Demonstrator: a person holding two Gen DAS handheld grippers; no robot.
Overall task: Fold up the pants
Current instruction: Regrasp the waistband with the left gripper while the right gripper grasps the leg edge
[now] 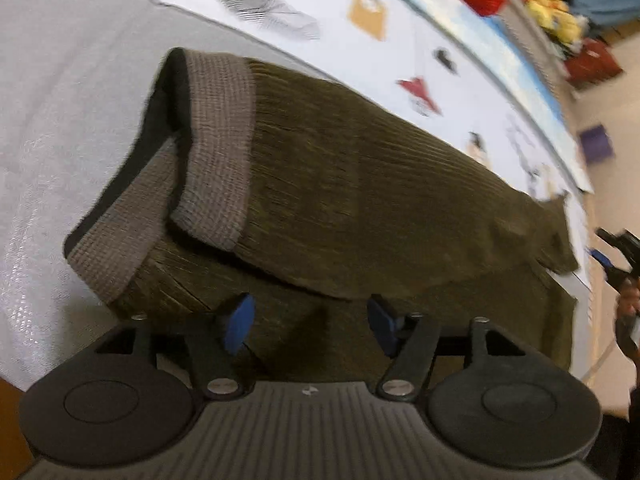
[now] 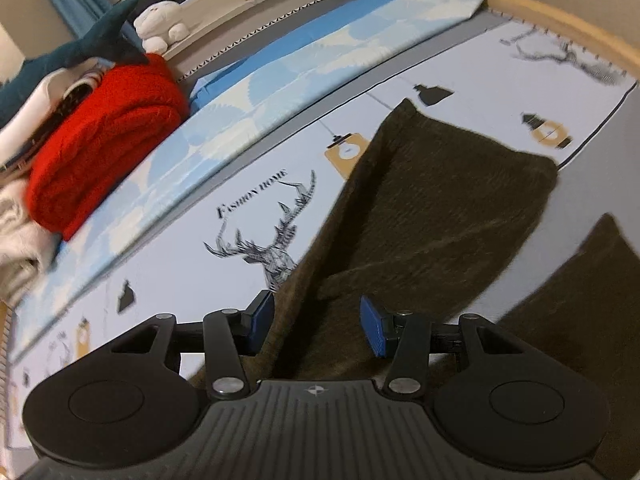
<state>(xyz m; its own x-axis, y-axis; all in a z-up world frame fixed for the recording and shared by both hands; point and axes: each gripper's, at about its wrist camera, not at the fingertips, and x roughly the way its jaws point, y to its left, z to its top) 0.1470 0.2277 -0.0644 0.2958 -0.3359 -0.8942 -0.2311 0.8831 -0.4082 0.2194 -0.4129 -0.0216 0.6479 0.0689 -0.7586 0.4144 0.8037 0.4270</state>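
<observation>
Olive-brown ribbed pants lie folded lengthwise on the bed, with the grey-brown waistband turned up at the left end. My left gripper hovers over their near edge, open, with only cloth lying below the gap between its blue pads. In the right wrist view the pants stretch away from me, and a second part of them lies at the right. My right gripper stands open over a raised fold; its pads do not press on it. The right gripper also shows at the pants' far end.
The pants rest on a white sheet with a deer print; a grey cover lies beside it. A red knit garment, a blue-and-white blanket and plush toys sit at the far side. A wooden bed frame bounds the mattress.
</observation>
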